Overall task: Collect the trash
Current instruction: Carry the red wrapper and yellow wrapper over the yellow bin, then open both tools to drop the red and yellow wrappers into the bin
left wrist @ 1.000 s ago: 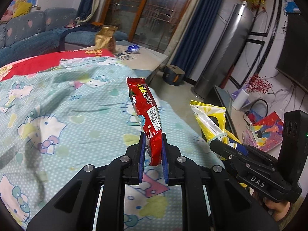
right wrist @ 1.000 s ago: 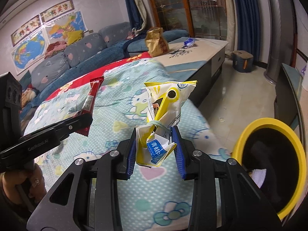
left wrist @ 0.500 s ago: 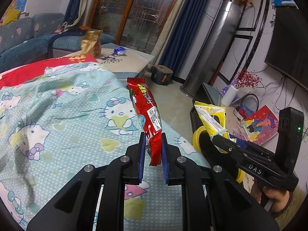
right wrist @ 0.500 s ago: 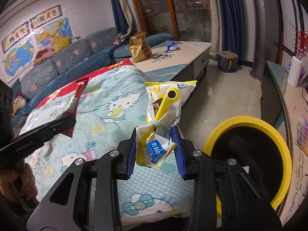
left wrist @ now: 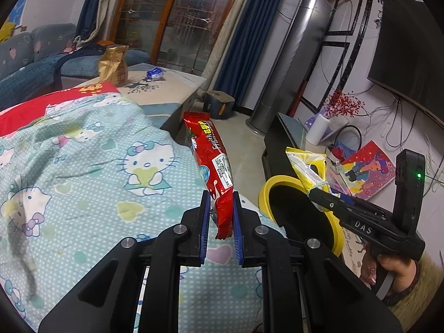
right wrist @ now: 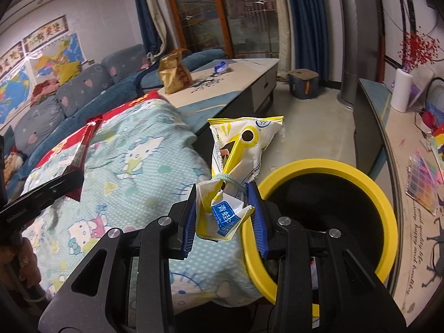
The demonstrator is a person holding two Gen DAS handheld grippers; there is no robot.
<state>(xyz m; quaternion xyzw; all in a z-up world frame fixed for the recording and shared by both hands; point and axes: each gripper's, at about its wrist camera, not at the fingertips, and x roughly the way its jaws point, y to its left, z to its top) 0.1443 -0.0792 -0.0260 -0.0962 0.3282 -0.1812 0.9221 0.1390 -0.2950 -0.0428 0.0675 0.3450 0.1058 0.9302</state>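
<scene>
My left gripper point(left wrist: 219, 216) is shut on a long red snack wrapper point(left wrist: 211, 163), held upright above the Hello Kitty bedspread point(left wrist: 91, 183). My right gripper point(right wrist: 223, 216) is shut on a crumpled yellow-and-white snack bag point(right wrist: 238, 163), held just left of the yellow-rimmed black trash bin point(right wrist: 385, 202). In the left wrist view the right gripper point(left wrist: 313, 193) with the yellow bag point(left wrist: 308, 166) hovers over the bin's rim point(left wrist: 266, 191). In the right wrist view the left gripper point(right wrist: 69, 179) with the red wrapper point(right wrist: 83, 149) is at far left over the bed.
A low table point(right wrist: 236, 77) beyond the bed carries a gold bag point(right wrist: 173, 75) and a blue wrapper point(right wrist: 221, 66). A TV stand point(right wrist: 374, 127) with a paper roll point(right wrist: 401, 90) runs along the right. A dark stool point(right wrist: 302, 83) and a tall silver column point(left wrist: 288, 63) stand on the floor.
Both grippers have moved right toward the bin with their wrappers still held. The bin has come much closer and larger in both views.
</scene>
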